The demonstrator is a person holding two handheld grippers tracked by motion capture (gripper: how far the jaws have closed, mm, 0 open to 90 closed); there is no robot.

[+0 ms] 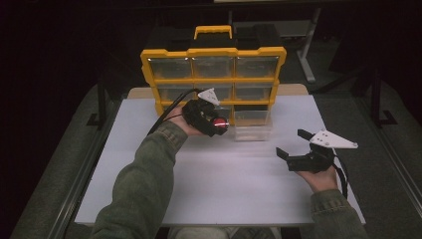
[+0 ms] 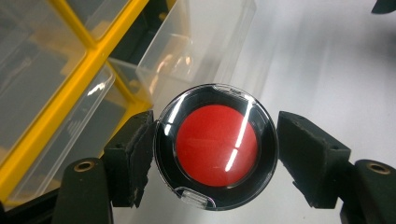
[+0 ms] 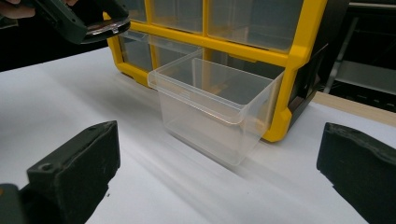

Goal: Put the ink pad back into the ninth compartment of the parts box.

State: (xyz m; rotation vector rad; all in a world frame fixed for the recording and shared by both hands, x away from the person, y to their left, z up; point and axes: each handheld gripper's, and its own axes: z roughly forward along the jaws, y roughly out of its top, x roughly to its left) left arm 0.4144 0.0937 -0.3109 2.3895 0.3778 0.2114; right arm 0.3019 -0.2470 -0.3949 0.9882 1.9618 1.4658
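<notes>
The left gripper (image 2: 215, 154) holds a round red compact (image 2: 216, 145) between its fingers, just beside the open clear drawer (image 3: 212, 109) (bottom row). The right gripper (image 1: 293, 144) rests wide open above the desk (image 1: 229, 184).

White worktop (image 1: 219, 184), mostly bare. Yellow drawer organiser (image 1: 214, 79) stands on it at 12 o'clock, at the far edge, black body, clear drawers in a three-wide grid. Clear plastic drawer (image 1: 253, 130) pulled out from bottom row at organiser's 5 o'clock, resting on worktop just in front of the frame.
</notes>
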